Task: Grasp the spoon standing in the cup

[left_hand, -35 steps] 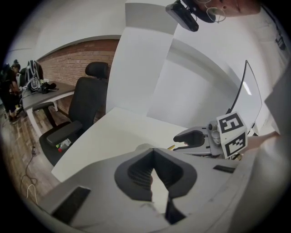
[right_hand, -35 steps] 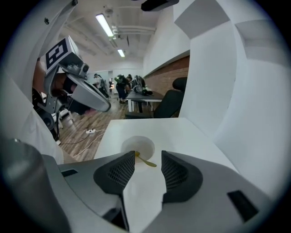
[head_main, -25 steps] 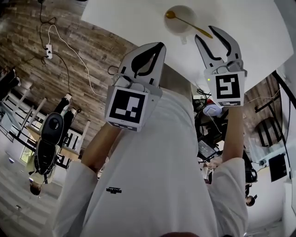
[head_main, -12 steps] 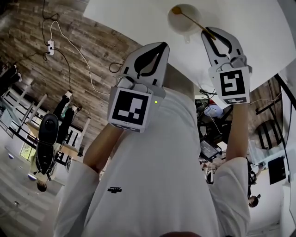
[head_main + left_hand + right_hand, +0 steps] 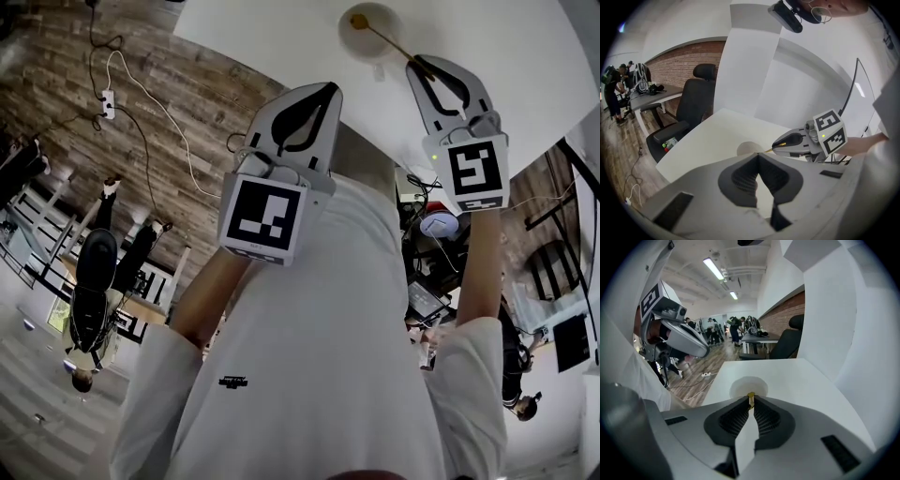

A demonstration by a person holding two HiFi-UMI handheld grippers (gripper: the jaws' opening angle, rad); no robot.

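Observation:
A white cup point(image 5: 370, 33) stands on the white table point(image 5: 281, 47) with a gold spoon point(image 5: 384, 39) leaning in it, handle pointing toward my right side. My right gripper point(image 5: 419, 64) is at the handle's end. In the right gripper view the gold handle tip point(image 5: 751, 398) sits pinched between the fingertips, in front of the cup point(image 5: 749, 384), and the jaws are still closing on it. My left gripper point(image 5: 330, 89) hangs shut and holds nothing, short of the table's near edge. The left gripper view shows its tips touching point(image 5: 757, 154), with the right gripper point(image 5: 777, 146) beyond them.
An office chair point(image 5: 691, 105) stands at the table's left end. A power strip with a white cable point(image 5: 108, 98) lies on the wooden floor. People stand at desks in the background point(image 5: 733, 329). A white wall point(image 5: 797, 84) rises behind the table.
My right gripper has moved forward onto the spoon's handle, and its jaws have gone from wide open to closed round it. The left gripper has barely moved.

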